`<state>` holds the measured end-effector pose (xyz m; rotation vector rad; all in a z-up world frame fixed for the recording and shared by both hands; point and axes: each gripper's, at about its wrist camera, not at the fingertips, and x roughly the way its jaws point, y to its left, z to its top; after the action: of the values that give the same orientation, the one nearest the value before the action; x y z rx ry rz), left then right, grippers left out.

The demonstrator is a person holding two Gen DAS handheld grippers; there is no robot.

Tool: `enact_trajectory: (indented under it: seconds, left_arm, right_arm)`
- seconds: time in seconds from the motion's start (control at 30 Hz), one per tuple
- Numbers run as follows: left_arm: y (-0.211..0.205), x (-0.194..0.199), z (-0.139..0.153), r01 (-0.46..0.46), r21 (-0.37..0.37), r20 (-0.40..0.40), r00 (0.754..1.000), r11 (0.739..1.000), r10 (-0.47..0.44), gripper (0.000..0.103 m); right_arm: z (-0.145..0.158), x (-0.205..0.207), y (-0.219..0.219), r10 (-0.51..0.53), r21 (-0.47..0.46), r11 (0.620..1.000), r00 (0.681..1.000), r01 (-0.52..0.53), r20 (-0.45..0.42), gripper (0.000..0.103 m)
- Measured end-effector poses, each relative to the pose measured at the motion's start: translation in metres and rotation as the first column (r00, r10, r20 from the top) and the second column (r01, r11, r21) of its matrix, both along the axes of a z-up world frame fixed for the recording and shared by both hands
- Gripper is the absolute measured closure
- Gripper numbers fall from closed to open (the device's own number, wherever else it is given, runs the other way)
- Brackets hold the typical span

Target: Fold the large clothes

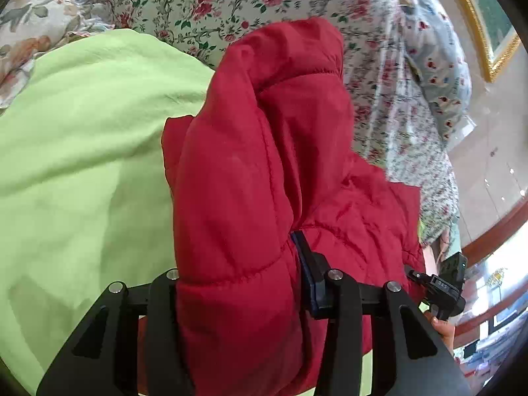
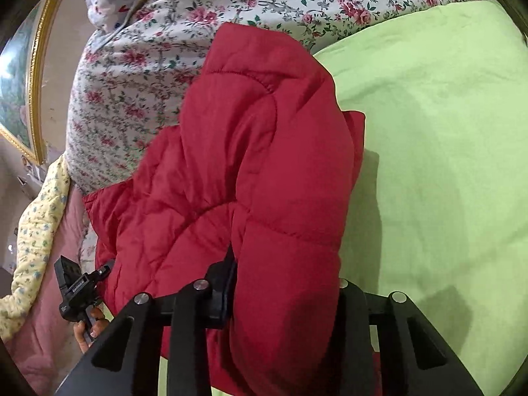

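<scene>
A red quilted puffer jacket [image 1: 264,151] lies bunched on a light green sheet [image 1: 82,151]. In the left wrist view my left gripper [image 1: 237,283] is shut on a thick fold of it; padding bulges between the black fingers [image 1: 308,283] and hides the tips. My right gripper's body [image 1: 439,290] shows at the jacket's right edge, held by a hand. In the right wrist view my right gripper [image 2: 287,290] is likewise shut on a fat fold of the red jacket [image 2: 250,151]. The left gripper's body [image 2: 79,287] appears at lower left, with fingers of a hand under it.
A rose-patterned floral cover [image 1: 231,3] lies behind the jacket and drapes down one side [image 2: 125,99]. A gold-framed picture [image 2: 23,79] leans by the bed. A pink blanket and a yellow floral quilt [image 2: 36,231] hang at the bed's edge. The green sheet [image 2: 429,165] spreads beside the jacket.
</scene>
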<state>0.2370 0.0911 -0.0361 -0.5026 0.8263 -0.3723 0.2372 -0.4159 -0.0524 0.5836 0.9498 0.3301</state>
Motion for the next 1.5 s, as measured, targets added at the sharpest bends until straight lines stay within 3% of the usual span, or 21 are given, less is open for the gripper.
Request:
enact_trajectory:
  seconds: [0.2, 0.57, 0.83, 0.97, 1.17, 1.23, 1.27, 1.33, 1.5]
  left_arm:
    - [0.007, -0.053, 0.011, 0.018, -0.017, 0.017, 1.0, 1.0, -0.018, 0.062]
    - [0.027, -0.143, 0.005, 0.049, -0.032, -0.03, 0.998, 0.998, -0.049, 0.062]
    - [0.027, -0.151, -0.015, 0.016, 0.002, -0.062, 0.998, 1.0, -0.016, 0.061]
    - [0.026, -0.144, -0.026, -0.013, 0.029, -0.077, 0.997, 0.999, 0.016, 0.055]
    - [0.018, -0.144, -0.027, -0.068, 0.097, -0.093, 0.993, 0.993, 0.077, 0.036]
    - [0.018, -0.145, -0.026, -0.089, 0.135, -0.094, 0.99, 0.987, 0.103, 0.02]
    - [0.018, -0.146, -0.023, -0.112, 0.17, -0.089, 0.988, 0.979, 0.129, 0.017]
    - [0.019, -0.148, -0.019, -0.131, 0.192, -0.074, 0.986, 0.973, 0.148, 0.016]
    - [0.019, -0.154, -0.007, -0.173, 0.265, -0.014, 0.983, 0.949, 0.184, 0.016]
  right_arm:
    - [0.012, -0.048, 0.008, 0.052, 0.006, 0.999, 0.999, -0.052, -0.001, 0.07]
    - [0.011, -0.133, 0.013, 0.097, 0.06, 0.994, 0.995, -0.095, -0.036, 0.07]
    - [0.002, -0.149, 0.011, 0.081, 0.071, 0.994, 0.996, -0.078, -0.046, 0.067]
    - [-0.002, -0.147, 0.011, 0.068, 0.046, 0.997, 0.997, -0.066, -0.044, 0.064]
    - [-0.008, -0.147, 0.013, 0.054, 0.0, 0.999, 0.997, -0.054, -0.047, 0.05]
    - [-0.006, -0.147, 0.014, 0.051, -0.018, 0.998, 0.998, -0.052, -0.048, 0.043]
    - [-0.005, -0.147, 0.014, 0.05, -0.029, 0.998, 0.998, -0.052, -0.048, 0.04]
    - [-0.002, -0.148, 0.014, 0.031, -0.079, 0.996, 0.998, -0.035, -0.047, 0.022]
    - [0.017, -0.153, 0.014, -0.02, -0.216, 0.976, 0.999, 0.025, 0.027, 0.018]
